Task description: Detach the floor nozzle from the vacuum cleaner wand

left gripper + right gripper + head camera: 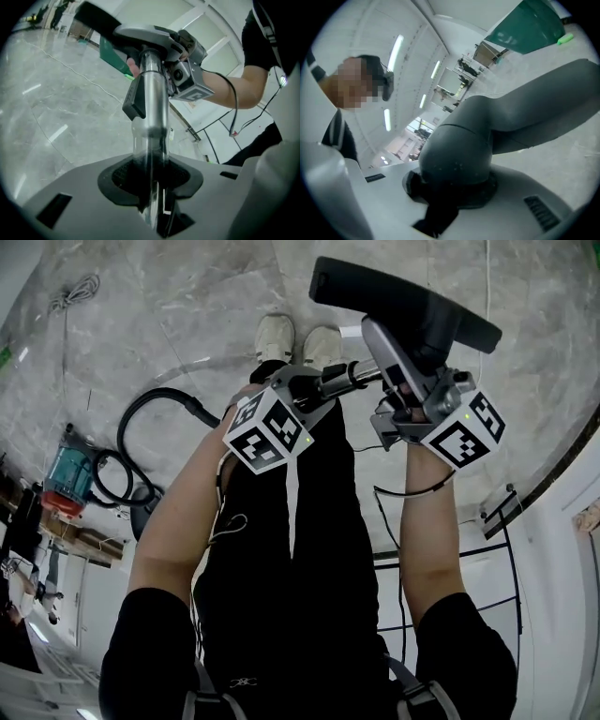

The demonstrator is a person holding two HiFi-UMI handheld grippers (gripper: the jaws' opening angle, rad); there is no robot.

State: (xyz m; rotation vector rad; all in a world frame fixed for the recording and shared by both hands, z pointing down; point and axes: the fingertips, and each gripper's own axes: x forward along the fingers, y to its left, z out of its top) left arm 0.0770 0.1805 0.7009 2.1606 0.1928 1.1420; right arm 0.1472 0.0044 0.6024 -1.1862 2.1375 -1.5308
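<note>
We hold the work raised in front of us: the left gripper pinches the chrome wand, and the right gripper closes on the grey neck of the floor nozzle. Both parts look rigid and smooth, probably slippery, and the nozzle seems light. We judge that gripping close to the joint and pulling straight suits best.

The wand is smooth, glossy metal with a mirror sheen. The floor nozzle looks matt dark grey plastic, lightly speckled. The floor is polished, veined grey stone.
</note>
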